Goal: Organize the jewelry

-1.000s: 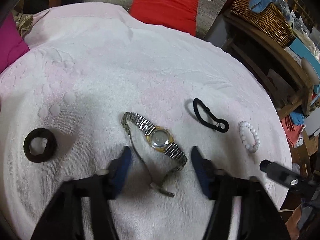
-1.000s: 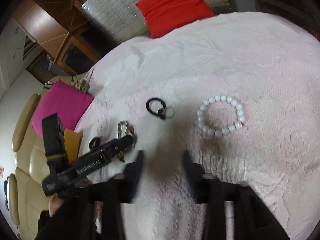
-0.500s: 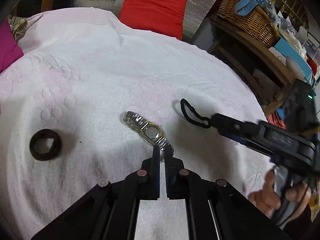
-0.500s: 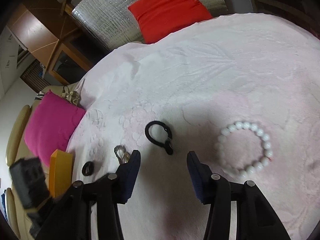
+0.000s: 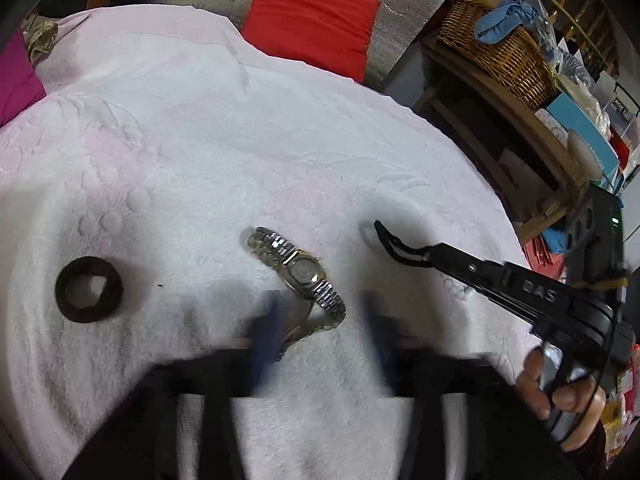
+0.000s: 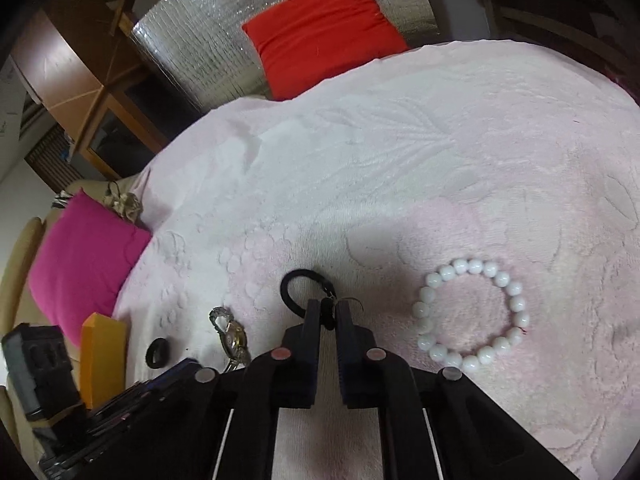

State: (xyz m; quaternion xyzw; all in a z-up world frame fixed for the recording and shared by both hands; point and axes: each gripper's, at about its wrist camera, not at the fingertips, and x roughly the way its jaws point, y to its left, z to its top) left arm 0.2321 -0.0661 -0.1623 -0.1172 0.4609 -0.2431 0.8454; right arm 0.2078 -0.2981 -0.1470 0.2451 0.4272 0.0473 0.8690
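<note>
cover [image 5: 192, 128]: pale pink embossed towel over the whole work surface, all jewelry lies on it.
red cushion [image 6: 324, 28]: behind the far edge, against a silver quilted backrest [image 6: 208, 40].
magenta cushion [image 6: 80, 264]: off the cover's left edge in your right camera.
wicker basket [image 5: 500, 44]: on the wooden shelf to the right, blue cloth in it.
left gripper [image 5: 324, 328]: your jaws are opening, motion-blurred, blue pads spread. The lower end of the watch band sits between them, just beside the left pad. I can't see a pad pressing on it.
right gripper [image 6: 329, 312]: clenched on the metal-clasp end of the black hair tie. In the left camera its black fingers reach in from the right, your right hand [image 5: 568, 392] on the handle.
bead bracelet [image 6: 472, 316]: white beads, closed ring, flat on the cover, just right of your right gripper, not touched. From the left camera it's mostly hidden behind the right gripper.
wristwatch [image 5: 300, 276]: metal link band, gold-rimmed case face up, lying diagonally at centre; band folds back on itself at the near end.
brown scrunchie [image 5: 89, 289]: thick dark ring, flat, well left of the watch, on its own.
black hair tie [image 6: 304, 292]: thin loop lying on the cover, near end pinched in your right gripper; sits between watch and bracelet.
</note>
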